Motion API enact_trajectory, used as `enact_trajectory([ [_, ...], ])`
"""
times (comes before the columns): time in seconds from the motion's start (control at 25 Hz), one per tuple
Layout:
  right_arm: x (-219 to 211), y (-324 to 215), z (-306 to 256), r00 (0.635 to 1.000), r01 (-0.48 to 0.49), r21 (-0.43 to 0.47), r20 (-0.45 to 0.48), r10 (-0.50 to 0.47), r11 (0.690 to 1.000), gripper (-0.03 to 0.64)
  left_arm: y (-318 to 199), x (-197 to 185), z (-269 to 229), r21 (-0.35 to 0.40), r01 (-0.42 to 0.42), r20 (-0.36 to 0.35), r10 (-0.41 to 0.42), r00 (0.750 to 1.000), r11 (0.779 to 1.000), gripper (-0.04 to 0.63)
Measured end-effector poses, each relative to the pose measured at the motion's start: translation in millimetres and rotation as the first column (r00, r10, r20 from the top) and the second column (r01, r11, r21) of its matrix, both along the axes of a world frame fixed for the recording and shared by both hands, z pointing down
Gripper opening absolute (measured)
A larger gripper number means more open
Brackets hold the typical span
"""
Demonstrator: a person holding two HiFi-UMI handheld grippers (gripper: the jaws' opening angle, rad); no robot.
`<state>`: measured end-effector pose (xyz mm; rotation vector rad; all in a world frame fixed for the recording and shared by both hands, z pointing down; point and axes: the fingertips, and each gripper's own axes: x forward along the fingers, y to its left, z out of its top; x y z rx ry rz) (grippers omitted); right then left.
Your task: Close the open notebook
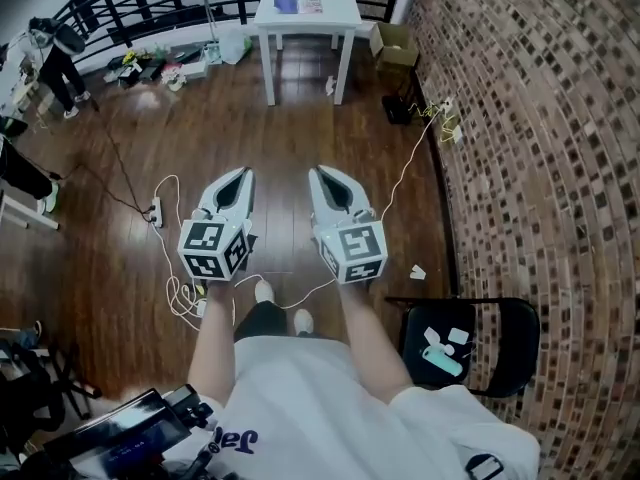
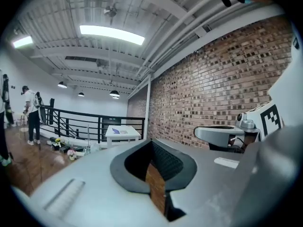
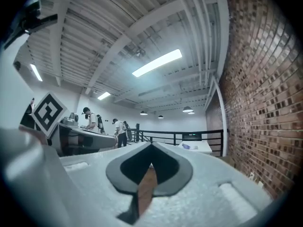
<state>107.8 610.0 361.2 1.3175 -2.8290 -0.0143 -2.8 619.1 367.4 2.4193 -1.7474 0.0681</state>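
Left gripper (image 1: 242, 176) and right gripper (image 1: 319, 173) are both pressed together and empty, well short of the white table (image 1: 335, 18). The notebook (image 1: 286, 4) on it is likely light and floppy — lift the cover's free edge.

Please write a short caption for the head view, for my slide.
Left gripper and right gripper, shut and empty, over a wooden floor, white table ahead.

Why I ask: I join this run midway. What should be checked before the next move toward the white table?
1. Left hand-held gripper empty: ok, jaws together on nothing.
2. Right hand-held gripper empty: ok, jaws together on nothing.
3. White table within reach: not ok, far ahead across the floor.
4. Notebook open on it: cannot tell; only a small bluish item shows.
5. Footing safe: not ok, white cable lies by the feet.
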Motion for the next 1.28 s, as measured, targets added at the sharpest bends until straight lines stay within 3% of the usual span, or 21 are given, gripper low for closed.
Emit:
enact_trajectory([
  [0.16, 1.3, -40.3, 13.1, 1.0, -0.027, -0.043, -0.003, 0.027, 0.999, -0.009, -46.5, 1.1, -3.3, 0.076, 0.004, 0.035, -0.007, 0.999, 0.997, 0.014],
  [0.36, 0.2, -125.4, 21.2, 0.989, -0.127, -0.012, -0.073, 0.126, 0.992, -0.009, -137.7, -6.6, 8.4, 0.089, -0.027, 0.009, 0.026, 1.0, 0.996, 0.015],
  [0.72, -57.4, -320.6, -18.9, 0.963, -0.248, 0.056, -0.098, 0.252, 0.967, -0.009, -323.5, -80.0, -31.6, 0.194, -0.037, 0.029, 0.032, 0.999, 0.98, 0.015],
  [0.96, -112.3, -407.1, -13.8, 0.97, -0.211, 0.033, -0.118, 0.214, 0.977, -0.009, -410.4, -117.2, -20.8, 0.206, -0.085, 0.031, 0.08, 0.996, 0.975, 0.015],
  [1.28, -122.4, -490.9, -2.2, 0.967, -0.216, 0.023, -0.132, 0.217, 0.976, -0.009, -491.1, -122.4, -10.7, 0.204, -0.087, 0.052, 0.078, 0.996, 0.975, 0.017],
])
